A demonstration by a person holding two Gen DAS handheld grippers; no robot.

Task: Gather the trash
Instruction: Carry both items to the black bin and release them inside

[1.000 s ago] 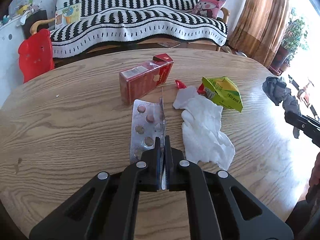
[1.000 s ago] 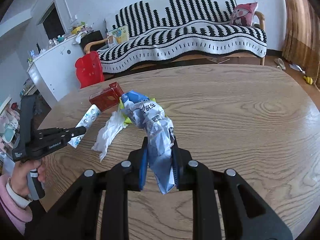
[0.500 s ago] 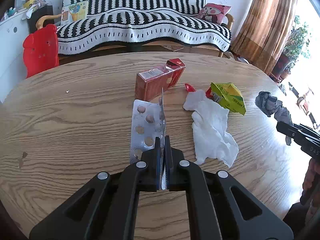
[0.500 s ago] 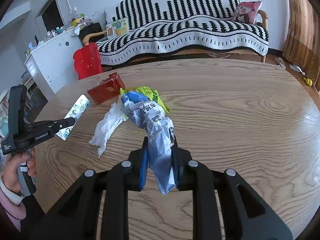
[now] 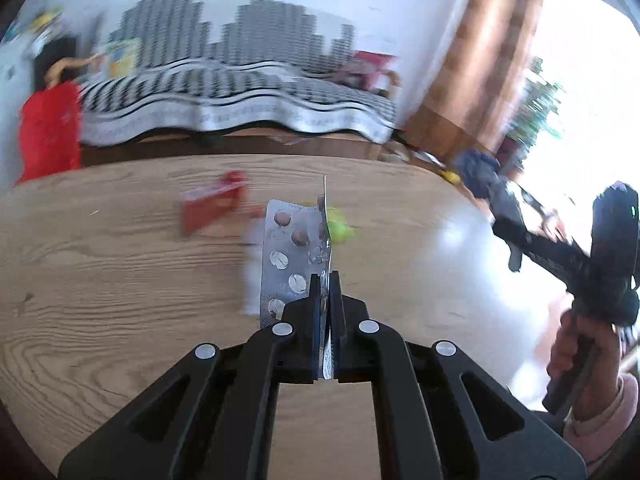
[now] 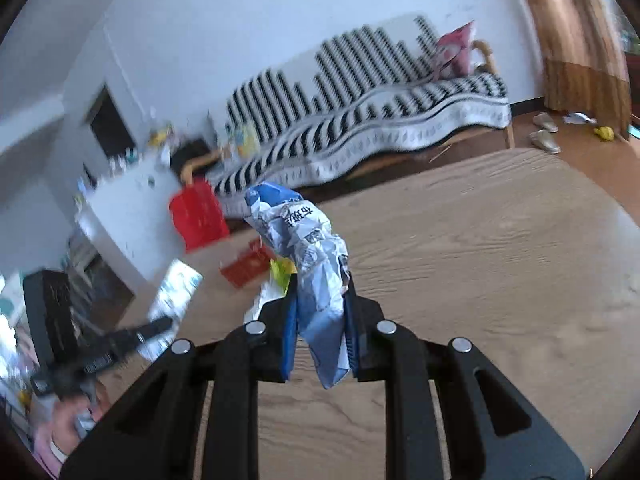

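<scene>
Wooden table (image 5: 120, 280) below, blurry: keep left gripper (image 5: 325, 280) pinching blister pack (image 5: 294, 252), right gripper (image 6: 320, 280) clamping crumpled wrapper (image 6: 304, 240); probably carry level.

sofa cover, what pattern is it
Black and white stripes on the sofa cover, sharpest in the right wrist view; the left wrist view blurs it.

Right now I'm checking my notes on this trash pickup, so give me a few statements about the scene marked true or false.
1. The left gripper is shut on a blister pack. True.
2. The right gripper is empty. False: it is shut on a crumpled blue-and-white wrapper.
3. A red box lies on the wooden table. True.
4. The sofa cover is plain green. False: it is black-and-white striped.
</scene>
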